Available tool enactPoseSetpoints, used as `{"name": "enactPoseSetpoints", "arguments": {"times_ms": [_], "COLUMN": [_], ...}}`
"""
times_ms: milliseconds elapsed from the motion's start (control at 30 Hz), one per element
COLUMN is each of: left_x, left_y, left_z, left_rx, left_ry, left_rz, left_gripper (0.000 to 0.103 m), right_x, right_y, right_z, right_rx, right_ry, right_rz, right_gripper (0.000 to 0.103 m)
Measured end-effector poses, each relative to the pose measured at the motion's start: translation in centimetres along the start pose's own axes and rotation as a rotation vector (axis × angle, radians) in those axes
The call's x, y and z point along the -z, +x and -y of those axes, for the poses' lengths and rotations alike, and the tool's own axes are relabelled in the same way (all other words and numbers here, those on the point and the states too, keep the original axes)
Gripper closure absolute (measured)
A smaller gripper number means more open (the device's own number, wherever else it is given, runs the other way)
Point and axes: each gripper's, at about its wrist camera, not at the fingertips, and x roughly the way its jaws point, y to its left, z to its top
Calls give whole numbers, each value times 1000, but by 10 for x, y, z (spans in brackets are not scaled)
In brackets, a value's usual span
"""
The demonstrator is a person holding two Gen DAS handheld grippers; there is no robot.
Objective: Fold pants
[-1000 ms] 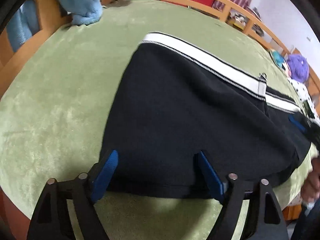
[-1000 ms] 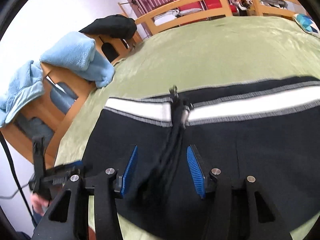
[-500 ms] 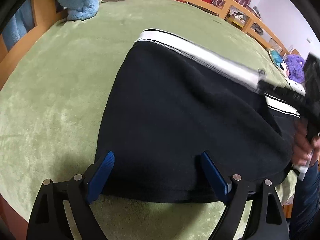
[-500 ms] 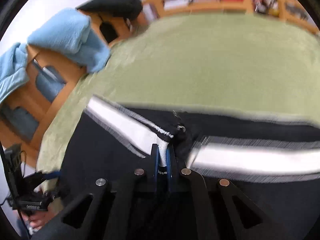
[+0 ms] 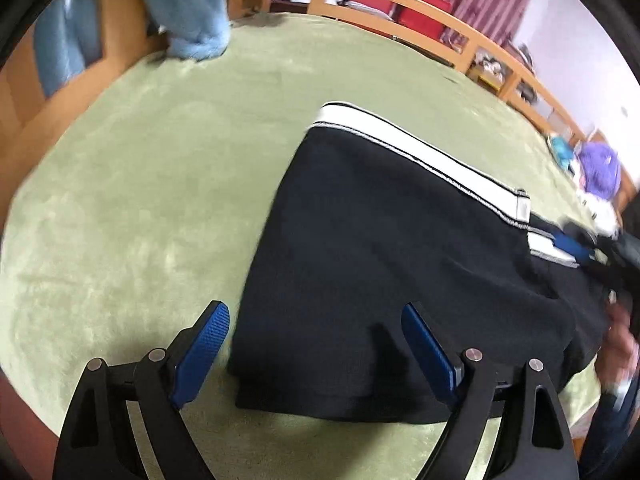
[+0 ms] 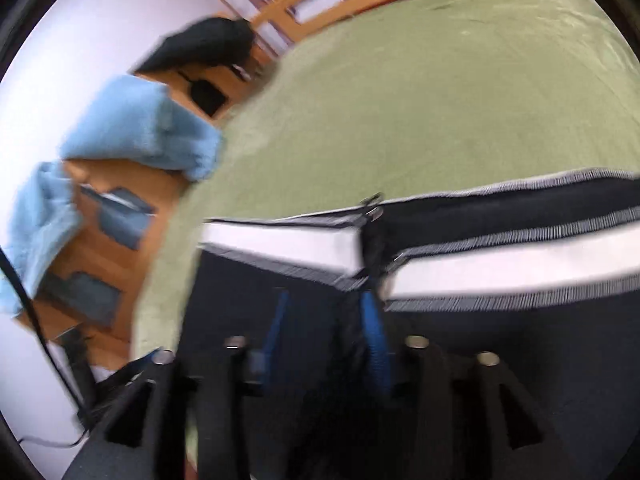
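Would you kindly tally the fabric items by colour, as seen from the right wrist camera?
Black with white band: 1, the pants
Light blue: 2, one towel and another towel
Black: 1, a garment on the wooden furniture
Total: 4

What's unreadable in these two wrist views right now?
- Right gripper, right wrist view: motion blur; jaws opening, whether its pads still touch the pants is unclear.
- Pants' right end, left wrist view: cut off by the lens edge.
- Items on the far side of the green cover: too small.
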Motion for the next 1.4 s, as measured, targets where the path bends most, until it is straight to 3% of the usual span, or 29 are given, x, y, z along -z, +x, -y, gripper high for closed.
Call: {"name": "enactPoseSetpoints", "arguments": {"times_ms": [133,200,300,467,567,700,767,867,933,1100,1267,1400], "left_x": [10,15,24,31,26,23,21,13,3,-23,-41,-43], "left_y": [3,7,17,22,28,26,16,-12,-31,-89,-137,-149], "left_z": [-24,-35,-49,-40,-29,-24,-24,-5,6,76,195,289], "left_rx": [78,114,201,225,223,159,166,127,153,185,229,301], "left_ry": [-99,-149,-225,-187,-175,-192,-177,-57,-55,105,323,454], "left_rz": [5,3,9,37,33,40,57,107,126,220,294,288], "left_gripper": [16,16,16,17,20,44,75,81,82,82,83,83], "right_x": [46,74,99,99,101,101,106,109,110,109,114,129], "right_y": [-12,1,20,-5,-21,-39,-57,-76,-88,-133,-181,-226], "right_z": [-27,-32,-16,-14,-9,-8,4,23,32,60,98,134], "right_rx": [61,122,174,103,125,227,240,218,258,320,317,352], "right_ry": [-144,-211,-145,-57,-39,-34,-2,76,95,123,180,241], "right_rz": [-4,-56,-97,-33,-11,29,65,99,128,218,290,347], "right_gripper": [55,55,55,55,55,56,56,58,64,64,62,59]}}
